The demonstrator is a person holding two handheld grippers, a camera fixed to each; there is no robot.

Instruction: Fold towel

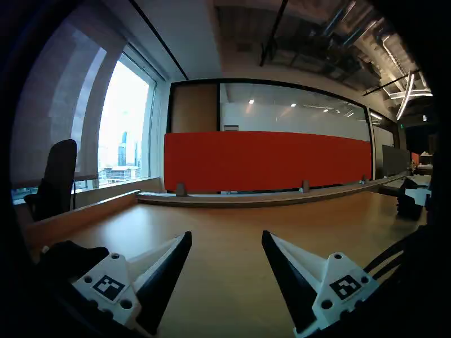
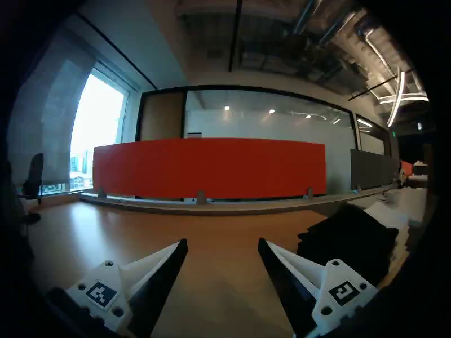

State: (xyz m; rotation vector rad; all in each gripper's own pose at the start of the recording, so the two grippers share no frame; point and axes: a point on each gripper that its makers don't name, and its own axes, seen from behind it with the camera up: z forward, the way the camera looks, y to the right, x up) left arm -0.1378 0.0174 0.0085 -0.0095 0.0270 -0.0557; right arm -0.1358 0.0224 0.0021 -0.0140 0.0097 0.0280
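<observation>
**Both grippers released, towel pile off to the right: go fetch one**

Left gripper view: your left gripper (image 1: 226,234) is released, fingers spread wide with nothing between them, just bare table (image 1: 293,214) under and ahead of the tips. A red divider (image 1: 265,160) runs across the far edge, straight ahead. A window (image 1: 121,135) and a dark chair (image 1: 56,174) sit far off to the gripper's left. At the far right edge there is a dark-and-white clump (image 1: 414,200); it is too small and dim to tell what it is.

Right gripper view: your right gripper (image 2: 222,240) is also released, jaws wide apart and holding nothing, with bare wood between the fingers. The dark towel pile (image 2: 349,239) sits on the table just beside the right-hand finger, slightly ahead of it. Behind that is a white pile (image 2: 406,205), farther right.

Judgement: the step in hand is picking a towel off the pile, and folding has not started. To do it well:
- Swing the right gripper to its right and come in low, level with the top layer.
- Pinch one layer only at a near corner, or you will likely drag several off.
- Keep the jaws wide until the edge sits between the fingers, then close.
- Carry it to the bare wood in front of the left gripper and spread it flat before any fold.
- Have the left gripper ready to take the opposite corner.
</observation>
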